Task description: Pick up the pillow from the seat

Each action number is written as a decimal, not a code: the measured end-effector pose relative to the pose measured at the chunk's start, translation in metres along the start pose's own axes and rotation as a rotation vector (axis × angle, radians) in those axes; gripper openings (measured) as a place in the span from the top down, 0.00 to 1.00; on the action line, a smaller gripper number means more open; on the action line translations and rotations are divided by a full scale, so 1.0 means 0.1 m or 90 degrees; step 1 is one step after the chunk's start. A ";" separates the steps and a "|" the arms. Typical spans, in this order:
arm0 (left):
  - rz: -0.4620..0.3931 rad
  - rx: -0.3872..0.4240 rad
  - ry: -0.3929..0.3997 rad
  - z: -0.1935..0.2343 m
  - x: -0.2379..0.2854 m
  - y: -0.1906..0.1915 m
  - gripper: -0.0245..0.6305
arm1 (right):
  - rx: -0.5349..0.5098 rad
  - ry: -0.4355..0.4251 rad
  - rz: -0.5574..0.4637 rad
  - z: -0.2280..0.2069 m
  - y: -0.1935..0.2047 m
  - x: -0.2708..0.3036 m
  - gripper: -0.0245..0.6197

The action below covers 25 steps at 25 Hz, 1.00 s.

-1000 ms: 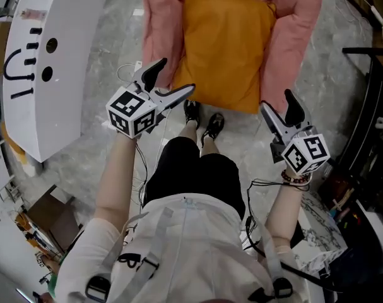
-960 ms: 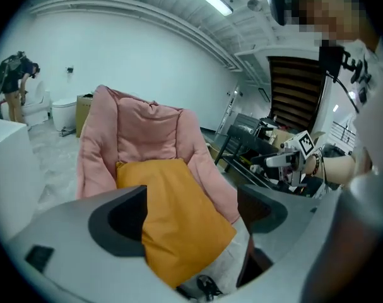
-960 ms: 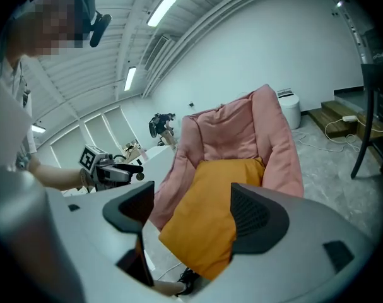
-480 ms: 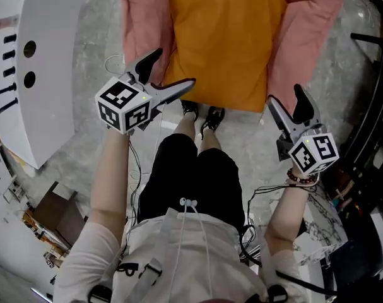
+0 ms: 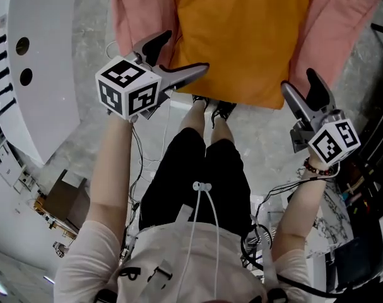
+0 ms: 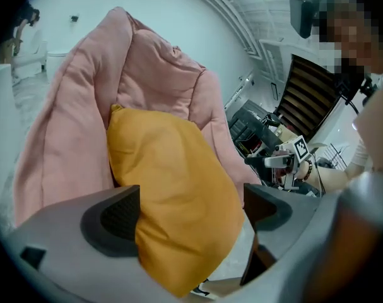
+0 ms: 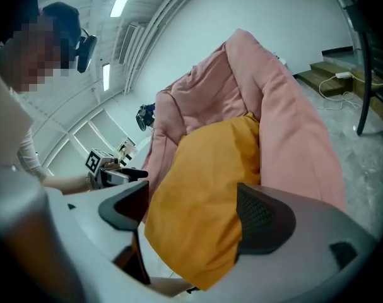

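An orange pillow (image 5: 241, 36) lies on the pink padded seat (image 5: 135, 17), its front edge hanging over the seat's lip. My left gripper (image 5: 177, 57) hovers at the pillow's near left corner; its jaws have just been opening and stand open with nothing pressed between them. My right gripper (image 5: 303, 89) is at the near right corner, its jaws likewise just opened wider and apart from the fabric. In the left gripper view the pillow (image 6: 172, 182) fills the gap ahead of the open gripper (image 6: 191, 210). The right gripper view frames the pillow (image 7: 207, 188) the same way.
A large white curved panel (image 5: 33, 74) stands to the left on the grey stone floor. A cardboard box (image 5: 65, 197) lies at the lower left. A black frame and cables (image 5: 374, 144) crowd the right side. The person's shoes (image 5: 211, 109) are just below the pillow's edge.
Both grippers have sunk and come closer to the pillow's front corners, and their jaws stand wider. The pillow and seat now reach further down the head view.
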<state>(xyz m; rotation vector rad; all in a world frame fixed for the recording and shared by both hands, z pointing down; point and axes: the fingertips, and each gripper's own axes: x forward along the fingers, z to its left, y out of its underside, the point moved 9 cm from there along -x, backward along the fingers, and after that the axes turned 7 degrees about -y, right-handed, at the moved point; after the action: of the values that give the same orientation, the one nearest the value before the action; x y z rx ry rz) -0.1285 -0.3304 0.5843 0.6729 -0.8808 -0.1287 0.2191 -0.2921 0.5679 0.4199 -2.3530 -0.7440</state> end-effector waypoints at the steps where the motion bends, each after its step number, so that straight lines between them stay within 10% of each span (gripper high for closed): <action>1: 0.006 -0.009 0.000 0.04 0.05 0.03 0.20 | 0.012 -0.003 0.001 -0.05 0.02 0.04 0.32; 25: 0.120 -0.135 0.000 0.77 0.98 0.33 0.18 | 0.158 0.045 0.093 -0.89 0.27 0.73 0.29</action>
<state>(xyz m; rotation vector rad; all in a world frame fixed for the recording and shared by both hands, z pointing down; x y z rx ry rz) -0.1289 -0.3789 0.7036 0.3908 -0.9107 -0.0515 0.2189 -0.3406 0.6756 0.3682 -2.3874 -0.3647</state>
